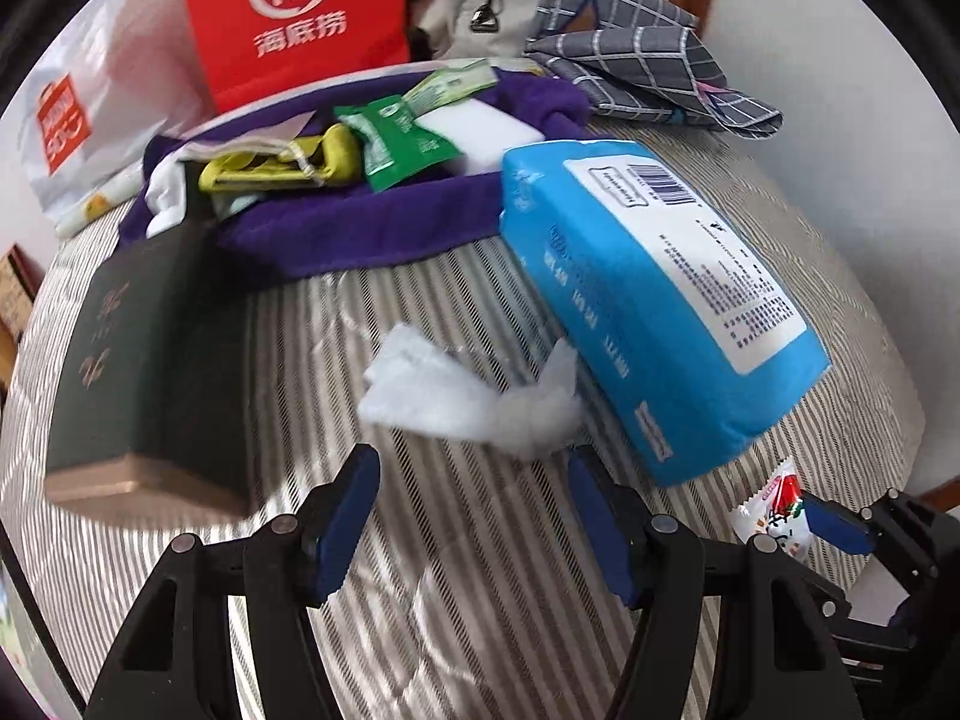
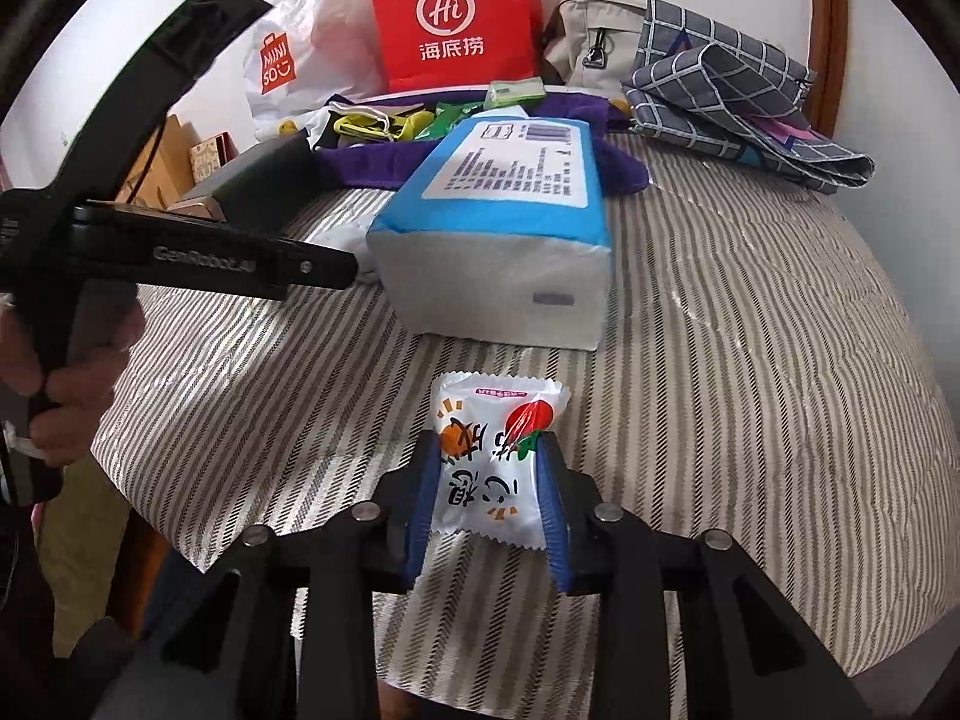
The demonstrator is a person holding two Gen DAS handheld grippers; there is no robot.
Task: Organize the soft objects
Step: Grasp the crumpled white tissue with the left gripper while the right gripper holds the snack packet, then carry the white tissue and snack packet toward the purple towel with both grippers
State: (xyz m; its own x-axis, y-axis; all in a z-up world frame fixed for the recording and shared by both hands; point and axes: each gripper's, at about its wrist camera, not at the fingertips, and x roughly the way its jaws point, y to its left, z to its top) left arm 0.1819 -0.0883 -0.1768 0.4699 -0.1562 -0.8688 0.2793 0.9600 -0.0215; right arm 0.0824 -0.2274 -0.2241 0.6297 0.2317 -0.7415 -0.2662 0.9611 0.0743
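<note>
Left wrist view: we're looking down at a striped desk (image 1: 480,540). Left claw (image 1: 474,474) is hanging wide, nothing between the pads, hovering just short of a crumpled white tissue (image 1: 468,396) lying on the stripes. The tissue is touching the near corner of a blue tissue pack (image 1: 648,324), which is lying flat with its label up. A dark green box (image 1: 156,360) is sitting to the left of the tissue. Behind them a purple cloth (image 1: 372,222) is carrying small stuff: a yellow-green pouch (image 1: 288,165), a green sachet (image 1: 390,141), a white sponge block (image 1: 486,132). At the back a red paper bag (image 1: 300,18) is standing against the wall, and a grey checked cloth (image 1: 642,54) is bunched up to its right. At the lower right we're seeing the right claw (image 1: 834,525) clamped on a white snack packet (image 1: 774,510).

Right wrist view: right claw (image 2: 489,492) is narrow, both blue pads pressing the sides of the white snack packet (image 2: 498,462), which is buckling slightly between them. The packet is sitting near the front edge of the desk (image 2: 750,390), printed side up, just in front of the blue tissue pack (image 2: 504,222) but apart from it. The left claw's black body (image 2: 198,264) is reaching in from the left, gripped by a hand (image 2: 66,378); its tips are hidden from here. The red paper bag (image 2: 456,18), a white plastic bag (image 2: 288,42) and the grey checked cloth (image 2: 738,90) are lining the back.
</note>
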